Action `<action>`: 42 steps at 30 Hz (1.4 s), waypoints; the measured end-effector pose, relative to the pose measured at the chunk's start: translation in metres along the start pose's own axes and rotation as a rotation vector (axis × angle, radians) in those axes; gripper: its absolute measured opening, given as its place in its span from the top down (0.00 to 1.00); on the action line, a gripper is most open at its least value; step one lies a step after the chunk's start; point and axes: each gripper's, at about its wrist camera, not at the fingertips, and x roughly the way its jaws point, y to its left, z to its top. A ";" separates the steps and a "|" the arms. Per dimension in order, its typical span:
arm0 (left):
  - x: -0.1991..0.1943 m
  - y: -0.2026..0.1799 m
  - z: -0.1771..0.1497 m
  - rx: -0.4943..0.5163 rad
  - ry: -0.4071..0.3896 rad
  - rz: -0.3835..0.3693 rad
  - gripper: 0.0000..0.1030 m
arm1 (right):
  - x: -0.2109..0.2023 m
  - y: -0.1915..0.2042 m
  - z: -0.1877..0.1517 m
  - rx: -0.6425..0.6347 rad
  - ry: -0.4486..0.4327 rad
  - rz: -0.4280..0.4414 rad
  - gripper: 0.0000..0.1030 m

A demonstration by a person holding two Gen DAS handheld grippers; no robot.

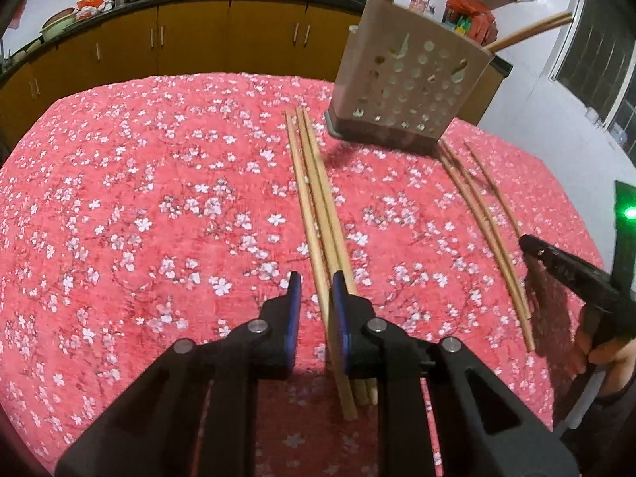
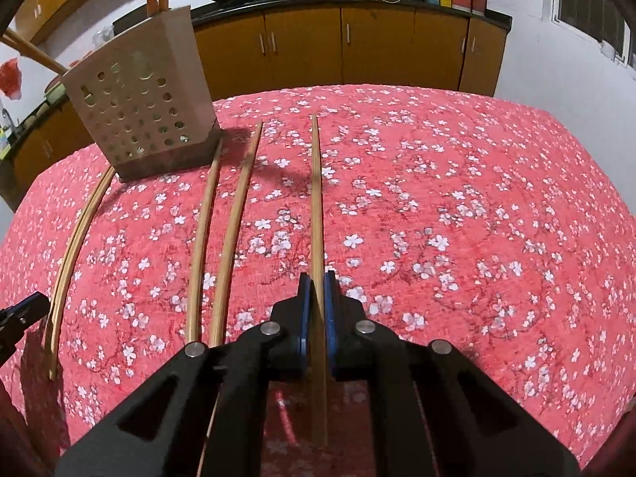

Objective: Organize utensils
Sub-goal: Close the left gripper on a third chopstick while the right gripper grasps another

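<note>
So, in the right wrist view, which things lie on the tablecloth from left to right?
Left gripper at the edge → curved pair of chopsticks → utensil holder, further back → two separate chopsticks → single chopstick, clamped in the right gripper.

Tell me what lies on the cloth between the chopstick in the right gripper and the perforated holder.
In the right wrist view, two loose chopsticks lie side by side between the held chopstick and the perforated holder, on the red floral cloth.
</note>
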 end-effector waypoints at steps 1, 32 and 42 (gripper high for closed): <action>0.002 0.000 0.000 0.002 -0.001 0.001 0.84 | 0.000 0.000 0.000 0.000 0.000 0.001 0.92; 0.008 0.047 0.017 -0.051 -0.060 0.129 0.91 | 0.006 -0.001 0.006 -0.004 -0.026 0.005 0.92; 0.004 0.052 0.014 -0.072 -0.062 0.110 0.91 | 0.008 -0.001 0.007 -0.004 -0.025 0.005 0.92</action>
